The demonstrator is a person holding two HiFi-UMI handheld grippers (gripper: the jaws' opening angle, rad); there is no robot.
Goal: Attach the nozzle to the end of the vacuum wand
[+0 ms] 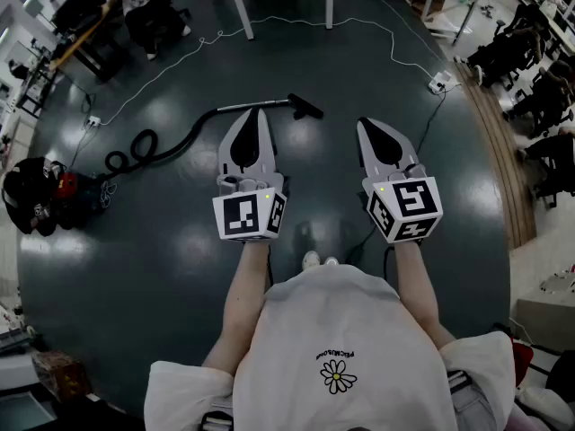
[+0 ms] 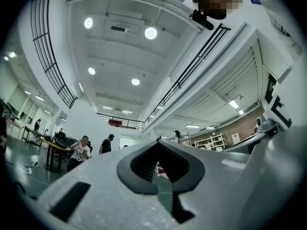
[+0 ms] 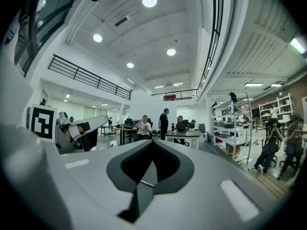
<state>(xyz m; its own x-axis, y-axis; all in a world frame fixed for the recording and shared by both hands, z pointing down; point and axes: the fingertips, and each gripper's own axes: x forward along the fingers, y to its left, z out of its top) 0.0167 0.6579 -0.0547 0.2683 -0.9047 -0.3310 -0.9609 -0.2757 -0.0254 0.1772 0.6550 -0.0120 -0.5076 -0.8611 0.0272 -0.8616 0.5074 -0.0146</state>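
In the head view the vacuum wand point(image 1: 253, 106), a thin metal tube, lies on the dark floor ahead of me. A black nozzle point(image 1: 305, 108) sits at its right end; whether the two are joined I cannot tell. A black hose point(image 1: 171, 146) curls from the wand's left end to the red and black vacuum body point(image 1: 40, 196). My left gripper point(image 1: 257, 113) is shut and empty, its tip just short of the wand. To its right, my right gripper point(image 1: 363, 124) is also shut and empty. Both gripper views look out over the hall: left gripper point(image 2: 158, 143), right gripper point(image 3: 152, 142).
A white cable point(image 1: 377, 25) snakes over the floor to a power strip point(image 1: 440, 82) at the back right. Table legs point(image 1: 243, 7) stand behind the wand. People sit at desks at the back left point(image 1: 148, 3) and along the right edge point(image 1: 539, 97).
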